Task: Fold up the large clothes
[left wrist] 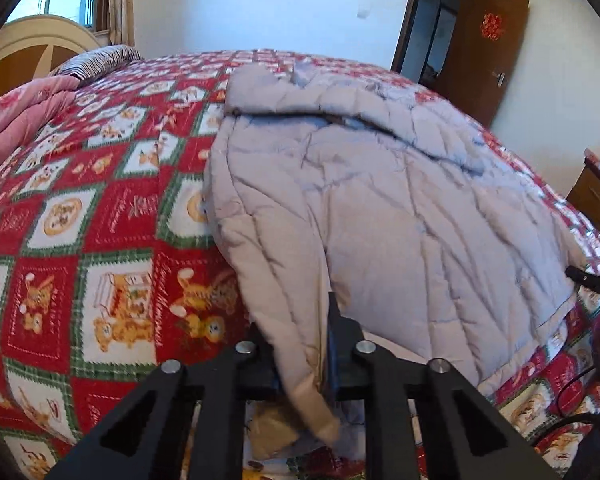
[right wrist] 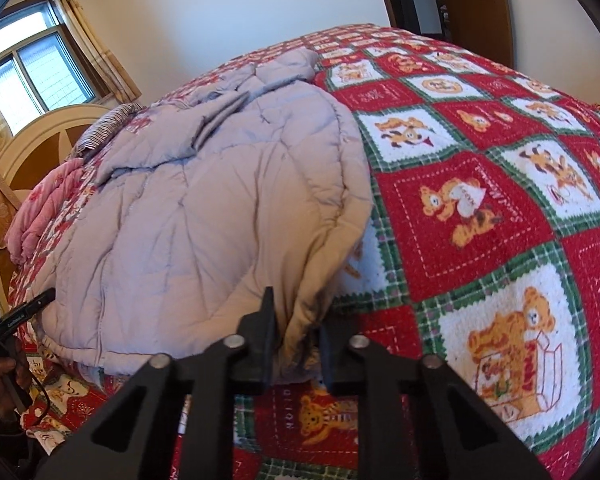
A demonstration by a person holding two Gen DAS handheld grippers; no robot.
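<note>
Each hand-held gripper, left [left wrist: 300,344] and right [right wrist: 296,332], pinches the grey padded coat's [left wrist: 400,208] near hem on the bear-print bedspread [left wrist: 100,240], pink quilt [left wrist: 16,120] beside.

Grey quilted jacket [left wrist: 400,208] spread across centre and right of frame on a red bedspread [left wrist: 100,240] with white bear squares. Near corner of the jacket pinched between the fingers of the left gripper [left wrist: 304,364] at bottom centre, fabric hanging down past them. Pink quilt [left wrist: 16,116] at left edge, striped pillow [left wrist: 100,60] and headboard [left wrist: 32,48] upper left. Brown door [left wrist: 484,56] open at upper right. Tip of the right gripper [left wrist: 588,280] at right edge.
</note>
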